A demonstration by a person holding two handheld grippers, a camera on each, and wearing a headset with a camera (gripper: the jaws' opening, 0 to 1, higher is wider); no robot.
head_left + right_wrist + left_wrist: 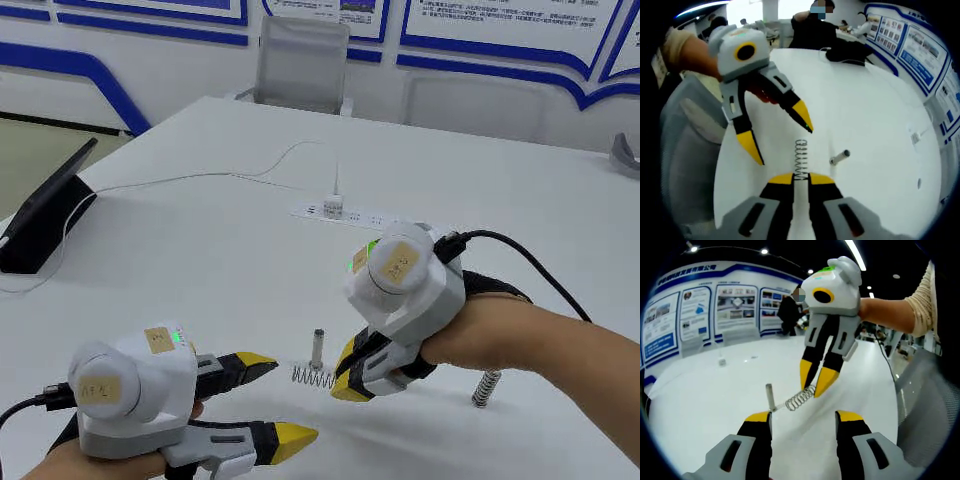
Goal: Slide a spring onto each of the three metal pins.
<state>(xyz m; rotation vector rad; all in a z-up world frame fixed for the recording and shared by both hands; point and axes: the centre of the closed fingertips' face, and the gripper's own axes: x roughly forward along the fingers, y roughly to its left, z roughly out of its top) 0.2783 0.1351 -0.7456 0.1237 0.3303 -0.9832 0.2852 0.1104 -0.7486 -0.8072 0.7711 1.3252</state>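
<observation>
Item: one spring (313, 376), a wire coil, held level by your right tongs (343, 378), which pinch it at one end. Its free end reaches toward the foot of the metal pin (318, 349). The pin stands upright on the white desk (200, 250), bare, just beside the coil. Your left tongs (284, 400) are spread and hold nothing, low over the desk near the pin. A second spring (485, 388) stands tilted on the desk beside your right wrist; whether a pin runs through it cannot be told. Step in hand, by my reading: threading the held coil onto the bare pin, not yet done. The next move calls for you to lift the coil, turn it upright above the pin's top, line up the bore and lower it.
</observation>
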